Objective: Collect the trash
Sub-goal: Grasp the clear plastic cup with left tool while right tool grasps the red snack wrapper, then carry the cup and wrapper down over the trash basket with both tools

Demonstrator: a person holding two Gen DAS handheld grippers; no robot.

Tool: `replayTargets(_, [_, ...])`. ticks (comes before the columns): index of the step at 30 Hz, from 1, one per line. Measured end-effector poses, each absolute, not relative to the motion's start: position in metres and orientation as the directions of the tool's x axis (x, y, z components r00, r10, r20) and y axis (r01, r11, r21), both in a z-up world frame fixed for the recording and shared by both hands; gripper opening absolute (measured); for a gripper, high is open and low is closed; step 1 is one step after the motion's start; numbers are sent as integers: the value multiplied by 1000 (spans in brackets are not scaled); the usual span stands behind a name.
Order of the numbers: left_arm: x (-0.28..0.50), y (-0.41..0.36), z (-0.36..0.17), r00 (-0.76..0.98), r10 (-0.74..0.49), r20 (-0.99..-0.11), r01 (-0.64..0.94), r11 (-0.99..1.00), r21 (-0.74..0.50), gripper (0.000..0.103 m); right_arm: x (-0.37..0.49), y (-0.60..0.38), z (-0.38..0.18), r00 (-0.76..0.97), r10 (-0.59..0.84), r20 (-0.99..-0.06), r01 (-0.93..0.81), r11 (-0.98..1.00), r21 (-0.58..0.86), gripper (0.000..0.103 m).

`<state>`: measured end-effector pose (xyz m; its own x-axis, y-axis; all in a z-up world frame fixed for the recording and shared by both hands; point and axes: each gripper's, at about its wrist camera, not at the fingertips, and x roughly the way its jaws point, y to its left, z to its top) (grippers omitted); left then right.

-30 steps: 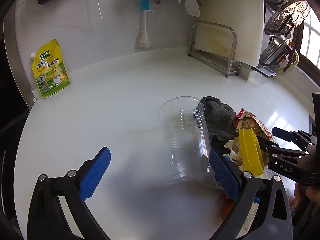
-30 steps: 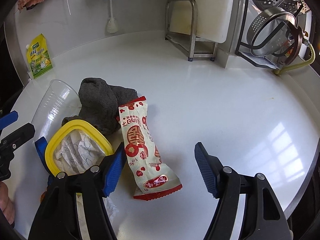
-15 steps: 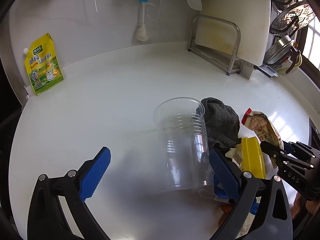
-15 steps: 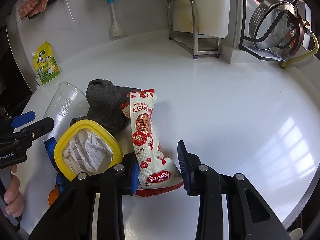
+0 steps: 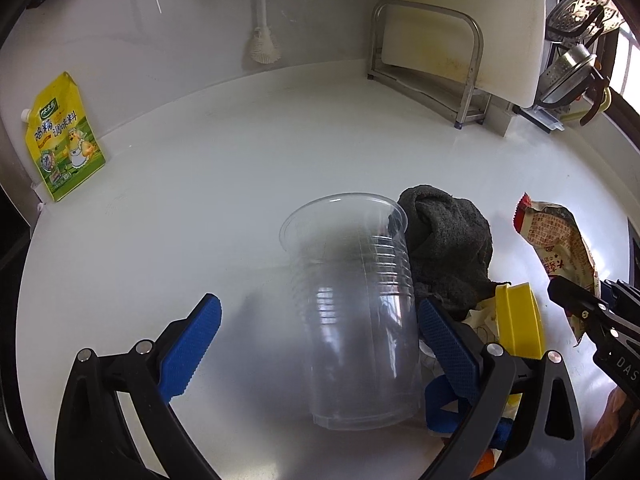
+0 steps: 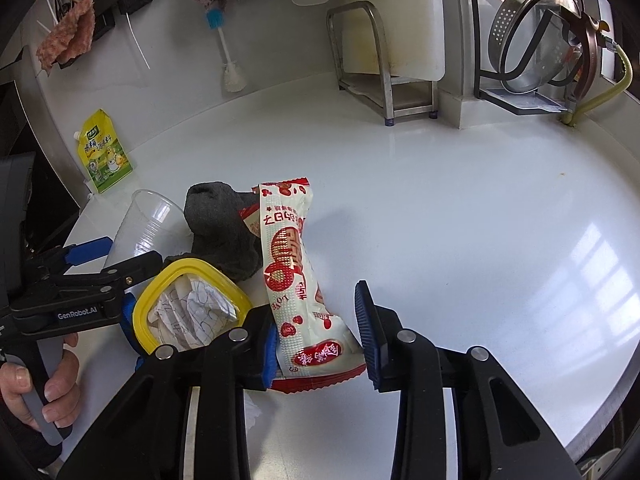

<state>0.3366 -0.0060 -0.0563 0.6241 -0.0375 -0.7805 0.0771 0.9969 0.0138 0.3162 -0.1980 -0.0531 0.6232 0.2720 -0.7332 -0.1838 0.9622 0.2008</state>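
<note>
Right gripper (image 6: 320, 336) fingers straddle a red-and-white snack wrapper (image 6: 298, 276), not clamped. Left gripper (image 5: 316, 344) fingers spread wide around a clear plastic cup (image 5: 352, 304) lying on the worktop (image 6: 460, 208).

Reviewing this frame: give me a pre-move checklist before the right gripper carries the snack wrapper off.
1. Snack wrapper sits between the right gripper fingers: ok.
2. Firm grip on it: cannot tell; a gap shows at the right finger.
3. Wrapper free of the grey cloth: cannot tell; they overlap.
4. Yellow-rimmed container open, crumpled paper inside: ok.
5. Left gripper open around the clear cup, not closed: ok.
</note>
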Motion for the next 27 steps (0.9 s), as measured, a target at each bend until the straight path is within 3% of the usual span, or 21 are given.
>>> replayTargets(2, [338, -6, -56, 627, -53, -778, 88, 996, 4, 96, 316, -198, -53, 624, 273, -733, -186, 962, 201, 32])
replayTargets(9, [338, -8, -57, 609, -137, -781, 147, 987, -58, 57, 314, -197, -52, 628, 275, -728, -188, 961, 201, 32])
replayTargets(19, [320, 19, -35, 656, -106, -747, 93, 994, -59, 56, 294, -206, -42, 663, 257, -703, -160, 966, 202, 32])
replayTargets(27, [258, 24, -15, 713, -60, -698, 86, 996, 3, 56, 237, -215, -38, 677, 227, -700, -105, 971, 213, 32])
